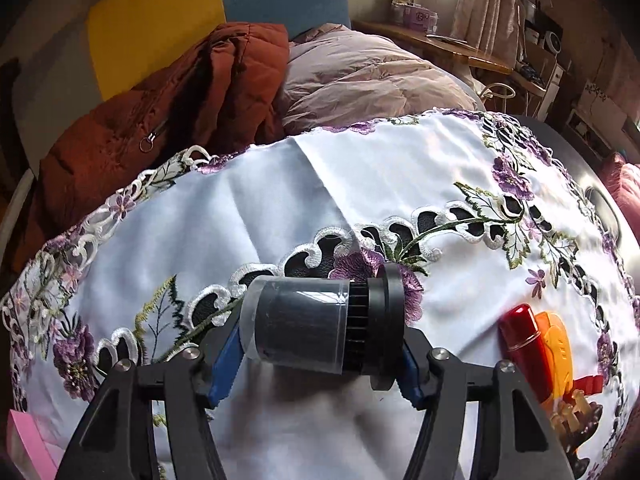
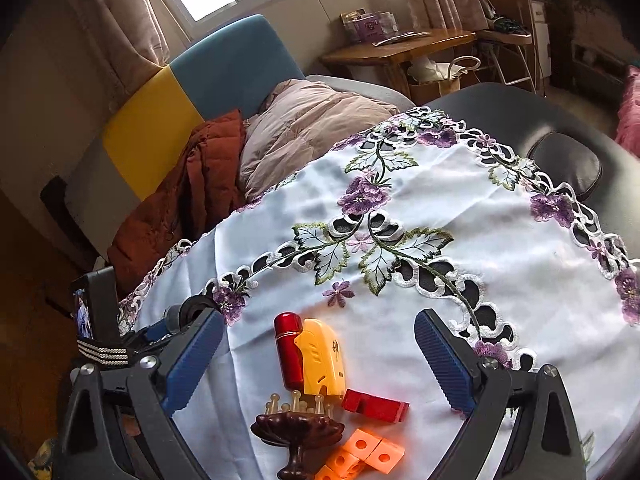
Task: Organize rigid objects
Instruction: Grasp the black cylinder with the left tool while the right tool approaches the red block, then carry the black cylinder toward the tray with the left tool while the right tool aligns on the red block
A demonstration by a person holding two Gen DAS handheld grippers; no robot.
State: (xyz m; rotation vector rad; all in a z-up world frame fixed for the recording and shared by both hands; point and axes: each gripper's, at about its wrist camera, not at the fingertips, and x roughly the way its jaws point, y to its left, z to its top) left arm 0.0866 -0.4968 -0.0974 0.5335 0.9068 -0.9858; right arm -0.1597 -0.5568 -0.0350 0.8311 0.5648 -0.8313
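My left gripper [image 1: 320, 354] is shut on a black cylinder with a clear sleeve [image 1: 320, 326], held sideways just above the white embroidered cloth [image 1: 280, 208]. It shows at the left edge of the right wrist view [image 2: 188, 314]. My right gripper [image 2: 318, 354] is open and empty, its blue pads either side of a pile: a red metallic cylinder [image 2: 289, 354], a yellow-orange plastic piece [image 2: 324, 360], a red block [image 2: 376, 404], a dark brown stand with pale pegs [image 2: 298, 432] and orange cubes [image 2: 364, 456]. The red cylinder [image 1: 520, 332] and yellow piece [image 1: 558, 348] also lie right of my left gripper.
The cloth covers a dark table [image 2: 500, 108]. Behind it lie a rust-brown jacket [image 1: 168, 120] and a pink quilt [image 1: 360, 80] on a blue-yellow sofa [image 2: 200, 92]. A pink object [image 1: 28, 440] sits at the cloth's left edge. A wooden desk [image 2: 400, 48] stands far back.
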